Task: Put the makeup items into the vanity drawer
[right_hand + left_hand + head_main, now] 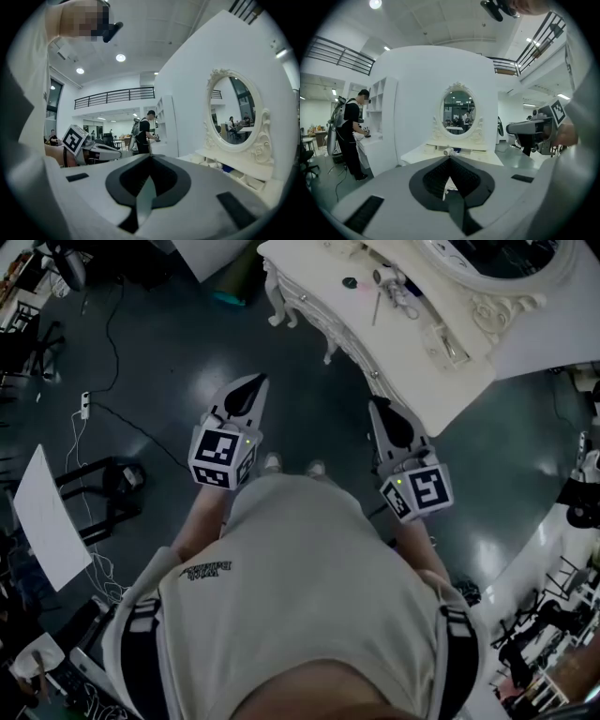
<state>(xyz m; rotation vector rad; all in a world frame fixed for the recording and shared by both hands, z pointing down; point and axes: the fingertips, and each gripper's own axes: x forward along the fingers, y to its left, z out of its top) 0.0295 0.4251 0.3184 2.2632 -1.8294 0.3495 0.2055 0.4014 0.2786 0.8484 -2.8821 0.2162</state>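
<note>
Head view, you stand on the dark floor (159,352) facing the white vanity (441,390), makeup items (392,285) lying on its surface beside the mirror (497,257), your left gripper (256,382) and right gripper (375,406) held out before you, both fully closed and empty

Makeup items loose on white vanity top (469,381), none in a drawer.
Small dark round pot (350,282) toward the left end; thin stick (377,307) lying flat just beside; pale tube (384,277) nearer the back edge; flat pale case (446,343) toward the right end. Too small to identify further.
</note>
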